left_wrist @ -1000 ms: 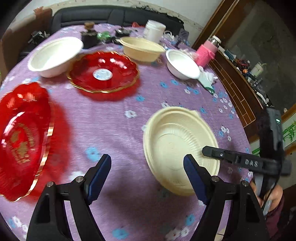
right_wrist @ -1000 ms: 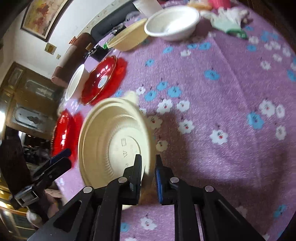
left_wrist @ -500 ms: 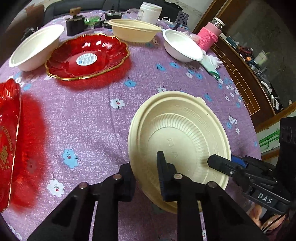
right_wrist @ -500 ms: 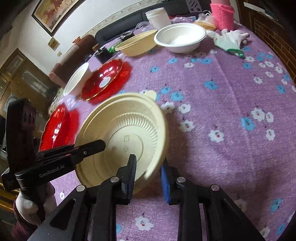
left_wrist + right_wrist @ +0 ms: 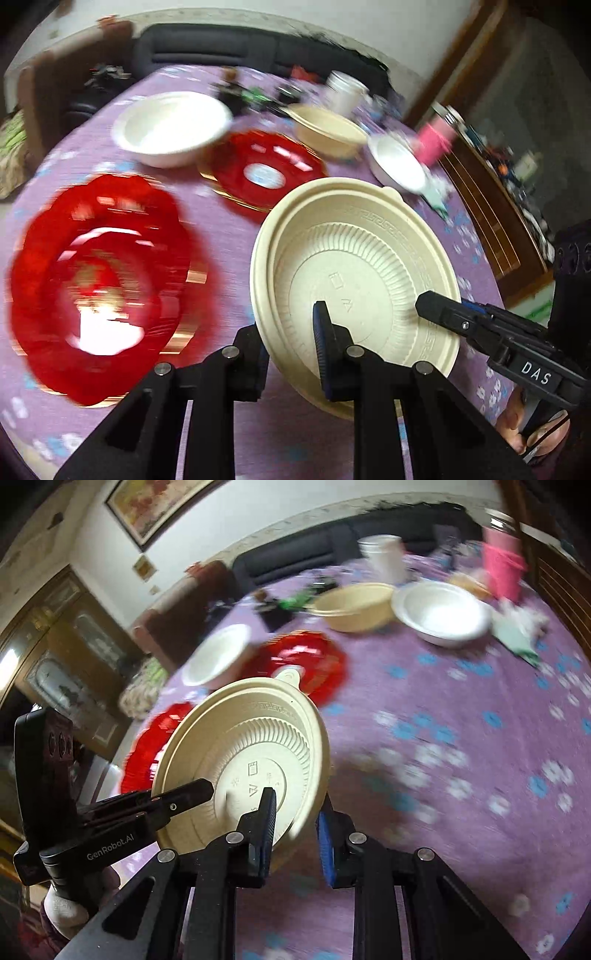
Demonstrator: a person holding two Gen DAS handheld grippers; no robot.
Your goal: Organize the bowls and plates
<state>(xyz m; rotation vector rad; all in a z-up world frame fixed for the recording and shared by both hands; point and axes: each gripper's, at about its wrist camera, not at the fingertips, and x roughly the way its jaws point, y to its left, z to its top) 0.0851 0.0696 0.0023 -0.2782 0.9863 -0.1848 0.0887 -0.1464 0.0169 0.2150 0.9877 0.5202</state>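
Observation:
A cream plastic plate [image 5: 351,258] hangs tilted above the purple flowered tablecloth [image 5: 461,720], its ribbed face toward both cameras. My left gripper [image 5: 288,325] is shut on its near rim, one finger over the face and the other hidden behind it. My right gripper [image 5: 295,808] straddles the opposite rim and its jaws are closing. One of its fingers lies on the plate's [image 5: 251,731] face, while the blue pad [image 5: 325,849] stands just off the edge. In the left wrist view the right gripper [image 5: 428,306] reaches in from the right.
A large red plate [image 5: 99,280] lies near left, and a second red plate [image 5: 262,170] sits mid-table. Farther back stand two white bowls [image 5: 170,125] [image 5: 395,166], a cream bowl [image 5: 328,129], a white jar [image 5: 343,92] and a pink bottle [image 5: 436,140]. A gloved hand [image 5: 66,912] holds the left gripper.
My left gripper went from wide open to shut on the plate's rim. The plate rose off the cloth and tilted. My right gripper's jaws loosened a little around the other rim.

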